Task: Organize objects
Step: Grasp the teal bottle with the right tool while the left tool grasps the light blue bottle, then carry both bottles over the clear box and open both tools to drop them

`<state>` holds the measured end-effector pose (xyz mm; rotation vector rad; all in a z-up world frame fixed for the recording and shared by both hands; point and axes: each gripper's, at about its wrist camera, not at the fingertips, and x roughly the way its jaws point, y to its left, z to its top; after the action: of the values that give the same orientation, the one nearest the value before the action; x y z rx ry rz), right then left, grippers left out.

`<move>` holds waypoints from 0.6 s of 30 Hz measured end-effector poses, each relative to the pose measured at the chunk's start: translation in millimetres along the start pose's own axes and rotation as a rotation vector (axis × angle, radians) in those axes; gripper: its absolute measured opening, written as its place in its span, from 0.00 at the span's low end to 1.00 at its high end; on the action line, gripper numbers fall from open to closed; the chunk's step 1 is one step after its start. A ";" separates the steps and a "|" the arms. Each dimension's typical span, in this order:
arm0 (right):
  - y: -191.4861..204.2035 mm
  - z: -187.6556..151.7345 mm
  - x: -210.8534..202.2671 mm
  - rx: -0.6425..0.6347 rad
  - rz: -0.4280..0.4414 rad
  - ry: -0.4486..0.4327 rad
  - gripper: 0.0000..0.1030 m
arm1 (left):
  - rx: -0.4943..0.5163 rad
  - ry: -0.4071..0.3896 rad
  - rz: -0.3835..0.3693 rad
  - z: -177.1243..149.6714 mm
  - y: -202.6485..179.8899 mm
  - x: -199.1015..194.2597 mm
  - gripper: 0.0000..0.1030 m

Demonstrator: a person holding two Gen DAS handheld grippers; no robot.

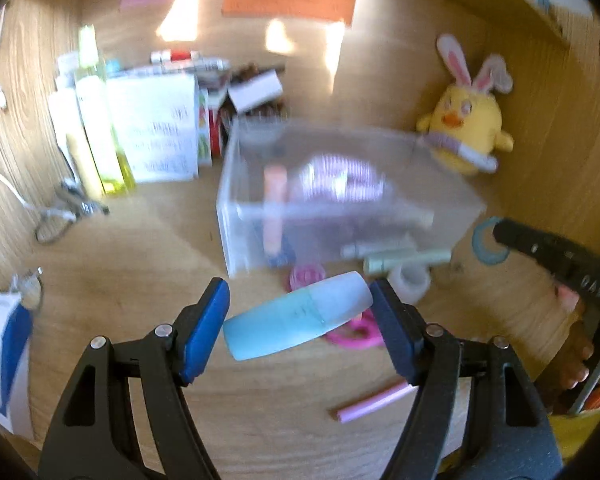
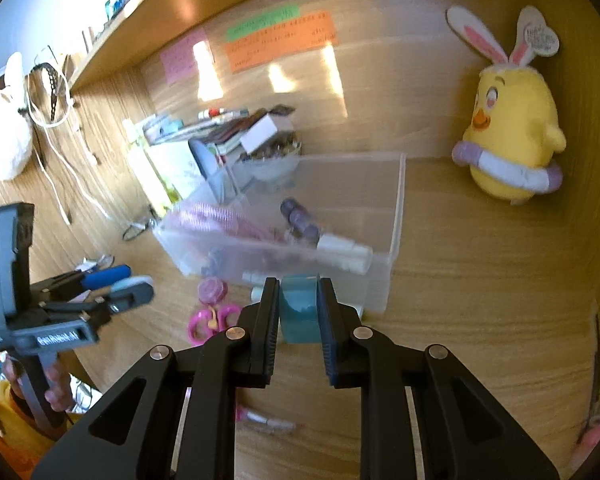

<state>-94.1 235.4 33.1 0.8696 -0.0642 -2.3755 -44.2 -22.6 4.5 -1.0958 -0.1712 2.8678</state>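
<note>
The left gripper (image 1: 300,328) has a pale blue bottle (image 1: 298,316) crosswise between its blue pads, base against the left pad and white cap end against the right one, so the jaws stand fairly wide yet closed on it, and the bottle hangs clear of the wooden desk (image 1: 140,288). The right gripper (image 2: 298,312) is nearly shut on a blue roll of tape (image 2: 299,312), pinched flat between its ribbed pads. Just beyond both sits the clear plastic bin (image 1: 236,224), open at the top and already holding a striped pouch, an orange tube and some pens, though blur hides the details. Loose things lie on the desk in front of the bin: a pink hair tie (image 1: 306,274), pink scissors (image 2: 210,320), a white tape roll (image 1: 410,280), some pale green tubes (image 1: 404,262) and a pink pen (image 1: 374,402). A yellow plush chick (image 2: 512,144) stands well off to the right, bottles and books at the back left. The step in hand looks like carrying two picked-up items to the bin. The next move probably calls for bringing each gripper over the bin's rim, clear of the near wall, and opening the jaws one at a time, so the bottle drops inside instead of rolling off the edge.
</note>
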 end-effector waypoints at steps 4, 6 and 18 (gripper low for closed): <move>2.0 13.8 -3.9 -0.009 -0.002 -0.042 0.16 | -0.009 -0.074 0.001 22.9 5.1 -11.5 0.70; 2.7 20.4 -5.0 -0.013 -0.003 -0.060 0.16 | -0.012 -0.102 0.006 35.0 7.1 -12.8 0.70; -3.1 44.1 28.3 -0.008 0.015 -0.033 0.16 | -0.002 -0.082 0.017 81.7 11.7 26.8 0.70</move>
<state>-139.3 215.5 50.7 0.8236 -0.0739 -2.3745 -119.0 -38.0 45.7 -0.9850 -0.1700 2.9307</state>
